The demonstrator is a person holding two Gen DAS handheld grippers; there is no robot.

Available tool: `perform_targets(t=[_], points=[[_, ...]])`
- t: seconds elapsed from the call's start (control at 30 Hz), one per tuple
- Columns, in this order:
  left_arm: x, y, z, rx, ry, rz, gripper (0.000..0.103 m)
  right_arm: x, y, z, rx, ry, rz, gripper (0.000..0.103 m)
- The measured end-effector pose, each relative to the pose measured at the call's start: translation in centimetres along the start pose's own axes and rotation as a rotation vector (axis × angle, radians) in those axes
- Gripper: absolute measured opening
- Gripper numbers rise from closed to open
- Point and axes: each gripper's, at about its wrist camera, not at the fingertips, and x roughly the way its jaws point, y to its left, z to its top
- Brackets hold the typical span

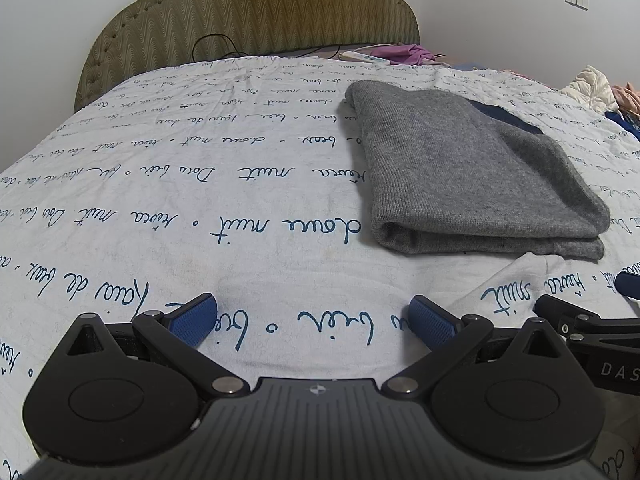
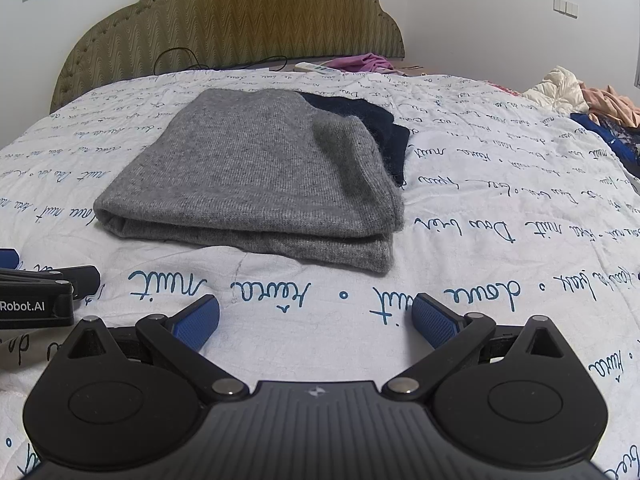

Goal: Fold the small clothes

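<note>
Left wrist view: a folded grey knit garment (image 1: 472, 168) lies on a white bedspread (image 1: 200, 208) printed with blue handwriting. It sits to the right of centre, ahead of the left gripper (image 1: 314, 320), with its long axis running from near to far. The doubled fold edge faces the camera. A dark navy garment (image 1: 508, 118) peeks out at its far right side, mostly hidden beneath the grey knit. The left gripper's blue-padded fingers (image 1: 192, 318) are spread wide, holding nothing, low over the bedspread. At the right edge, part of the right gripper's black frame shows, cut off by the picture.

Right wrist view: the grey knit garment (image 2: 256, 176) lies left of centre, ahead of the right gripper (image 2: 316, 320), long axis again near to far, layered fold edges toward the camera. More of the navy garment (image 2: 384, 132) shows here, sticking out at the far right corner. The right gripper's fingers (image 2: 434, 320) are also spread apart and empty. Part of the left gripper enters at the left edge. A green padded headboard (image 2: 240, 20) stands at the far end, and a loose pile of clothes (image 2: 580, 96) lies far right, partly cut off.
</note>
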Motion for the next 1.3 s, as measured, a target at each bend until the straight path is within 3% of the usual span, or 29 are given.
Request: perform_targets(t=[1.3], points=[[-1.9, -0.3, 1.0, 0.013, 0.022, 0.038, 0.103, -2.1, 0.2, 0.6, -0.003, -0.014, 0.028, 0.103]])
